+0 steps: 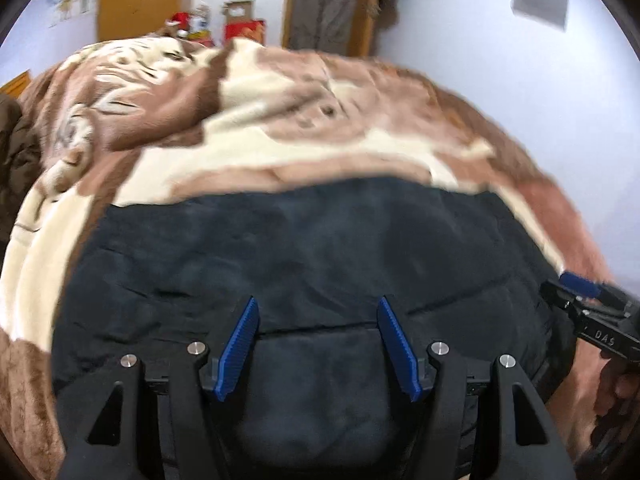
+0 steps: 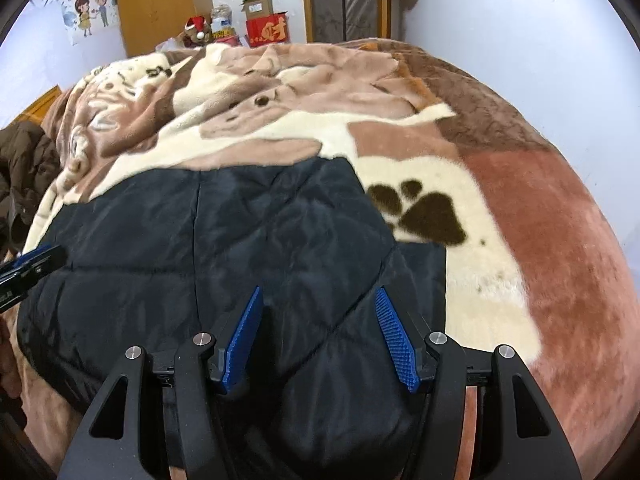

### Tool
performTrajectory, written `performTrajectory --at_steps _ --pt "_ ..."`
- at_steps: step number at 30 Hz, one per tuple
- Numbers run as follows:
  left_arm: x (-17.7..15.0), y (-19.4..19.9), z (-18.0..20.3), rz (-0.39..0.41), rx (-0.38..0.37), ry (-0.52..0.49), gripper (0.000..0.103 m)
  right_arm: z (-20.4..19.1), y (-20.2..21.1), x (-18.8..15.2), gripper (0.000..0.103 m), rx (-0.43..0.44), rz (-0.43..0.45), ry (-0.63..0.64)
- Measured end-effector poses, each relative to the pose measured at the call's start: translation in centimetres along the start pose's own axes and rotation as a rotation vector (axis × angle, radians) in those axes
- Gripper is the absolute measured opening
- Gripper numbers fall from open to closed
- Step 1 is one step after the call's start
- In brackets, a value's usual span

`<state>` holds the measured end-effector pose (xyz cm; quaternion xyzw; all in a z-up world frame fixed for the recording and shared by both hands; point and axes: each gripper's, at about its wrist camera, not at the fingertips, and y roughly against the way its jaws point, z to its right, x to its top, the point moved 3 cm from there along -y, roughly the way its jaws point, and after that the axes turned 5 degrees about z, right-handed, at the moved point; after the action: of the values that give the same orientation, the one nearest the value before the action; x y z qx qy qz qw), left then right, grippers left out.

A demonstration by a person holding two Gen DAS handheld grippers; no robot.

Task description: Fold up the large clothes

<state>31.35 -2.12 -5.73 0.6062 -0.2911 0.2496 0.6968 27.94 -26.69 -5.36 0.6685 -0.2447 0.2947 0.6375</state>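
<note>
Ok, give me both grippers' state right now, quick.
Left gripper: open, holding nothing, above the black jacket.
Right gripper: open, holding nothing, above the same jacket near its right edge.

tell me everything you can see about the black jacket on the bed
The black jacket is a puffy quilted garment with a slightly shiny shell and stitched seams. It lies mostly flat, folded into a broad block, on the plush brown-and-cream blanket. Both grippers point at its near edge, fingers apart; neither visibly pinches it.
</note>
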Motion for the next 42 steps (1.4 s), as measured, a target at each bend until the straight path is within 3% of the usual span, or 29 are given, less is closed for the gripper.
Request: performTrajectory --at_steps 6,27,32,34,37,40,42 --pt "-0.8 -2.6 0.6 -0.012 0.037 -0.023 0.065 0.6 -2.3 -1.4 0.059 -0.015 -0.043 0.03" --pt "-1.3 -4.4 1.0 -0.011 0.048 -0.059 0.066 0.2 -3.9 -2.5 0.059 -0.027 -0.042 0.052" --pt "-0.5 -3.1 0.9 -0.033 0.047 -0.069 0.065 0.2 -3.0 -1.8 0.059 -0.034 -0.06 0.046" --pt "0.2 -1.3 0.2 -0.024 0.022 -0.058 0.062 0.4 -1.6 -1.2 0.059 -0.037 -0.043 0.042" --pt "0.6 2.8 -2.5 0.055 0.035 -0.042 0.062 0.8 1.7 -0.7 0.059 -0.018 0.015 0.025" --pt "-0.1 5.8 -7.0 0.103 0.108 -0.002 0.062 0.5 3.7 -1.0 0.059 0.004 0.051 0.026" --pt "-1.2 6.5 -10.5 0.099 0.172 0.043 0.062 0.2 3.1 -2.0 0.059 0.016 0.022 0.032"
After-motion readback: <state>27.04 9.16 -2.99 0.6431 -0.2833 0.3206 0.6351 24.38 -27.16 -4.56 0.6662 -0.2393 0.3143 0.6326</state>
